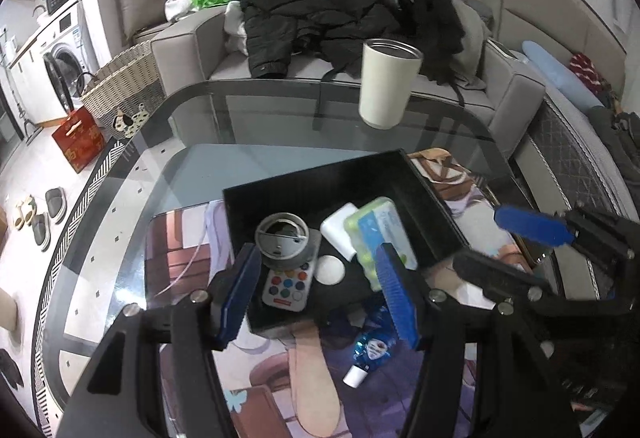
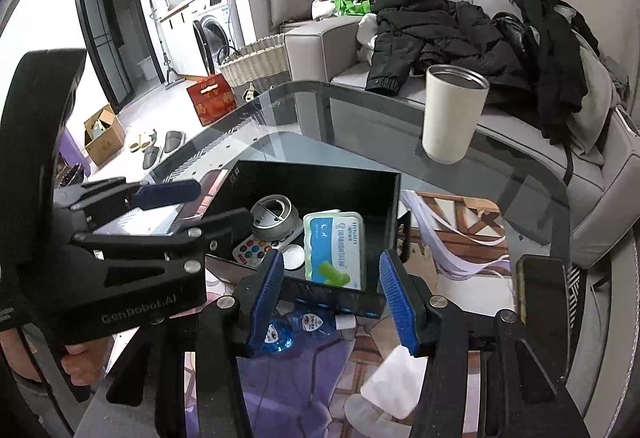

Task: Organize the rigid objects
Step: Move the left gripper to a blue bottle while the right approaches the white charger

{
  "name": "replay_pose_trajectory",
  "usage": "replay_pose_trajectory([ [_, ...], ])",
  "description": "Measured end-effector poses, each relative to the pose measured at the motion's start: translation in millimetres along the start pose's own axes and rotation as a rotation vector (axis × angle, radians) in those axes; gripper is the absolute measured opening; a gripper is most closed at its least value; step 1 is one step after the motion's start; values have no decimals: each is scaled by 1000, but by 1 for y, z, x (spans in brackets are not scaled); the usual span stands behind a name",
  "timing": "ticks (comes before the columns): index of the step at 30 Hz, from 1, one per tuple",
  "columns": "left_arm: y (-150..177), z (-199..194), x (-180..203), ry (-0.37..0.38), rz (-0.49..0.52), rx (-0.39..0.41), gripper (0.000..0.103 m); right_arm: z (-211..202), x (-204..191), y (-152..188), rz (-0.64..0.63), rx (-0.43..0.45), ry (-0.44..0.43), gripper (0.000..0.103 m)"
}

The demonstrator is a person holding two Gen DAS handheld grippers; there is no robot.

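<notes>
Claws, left [image 1: 318, 292] and right [image 2: 332, 296], tilt downward, parted, over black box [image 2: 320, 178].

The dark, glossy glass tabletop [image 1: 280, 126] mirrors the sofa behind it. On it stands a cream, matt-coated tumbler with a bare brushed-metal rim [image 1: 387, 86]. The black open box [image 1: 320, 178] has smooth, slightly shiny walls, probably lacquered card or plastic; the view does not settle which. Inside it lie a grey metallic-looking round lid [image 1: 283, 240], a white plastic toy remote with coloured glossy buttons [image 1: 287, 284] and a pale green plastic case with a blue printed label [image 2: 335, 244]. Under the box is a printed mat with a smooth sheen [image 1: 280, 378]. A crinkly blue foil pouch with a white cap [image 1: 370, 352] rests there. Both grippers carry ribbed blue rubbery pads [image 2: 394, 300] on matt black frames.
</notes>
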State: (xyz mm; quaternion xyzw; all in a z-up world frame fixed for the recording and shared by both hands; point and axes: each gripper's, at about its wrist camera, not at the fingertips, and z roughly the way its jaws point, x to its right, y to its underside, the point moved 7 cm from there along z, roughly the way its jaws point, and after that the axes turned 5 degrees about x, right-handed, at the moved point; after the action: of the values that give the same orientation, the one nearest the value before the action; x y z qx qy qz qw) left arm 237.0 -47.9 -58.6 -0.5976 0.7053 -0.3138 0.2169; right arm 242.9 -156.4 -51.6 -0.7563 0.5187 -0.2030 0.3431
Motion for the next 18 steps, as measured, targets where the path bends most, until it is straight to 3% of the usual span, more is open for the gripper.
replay_pose_trajectory([
  [18, 32, -14, 48, 84, 107, -64, 54, -9, 35, 48, 47, -95, 27, 51],
])
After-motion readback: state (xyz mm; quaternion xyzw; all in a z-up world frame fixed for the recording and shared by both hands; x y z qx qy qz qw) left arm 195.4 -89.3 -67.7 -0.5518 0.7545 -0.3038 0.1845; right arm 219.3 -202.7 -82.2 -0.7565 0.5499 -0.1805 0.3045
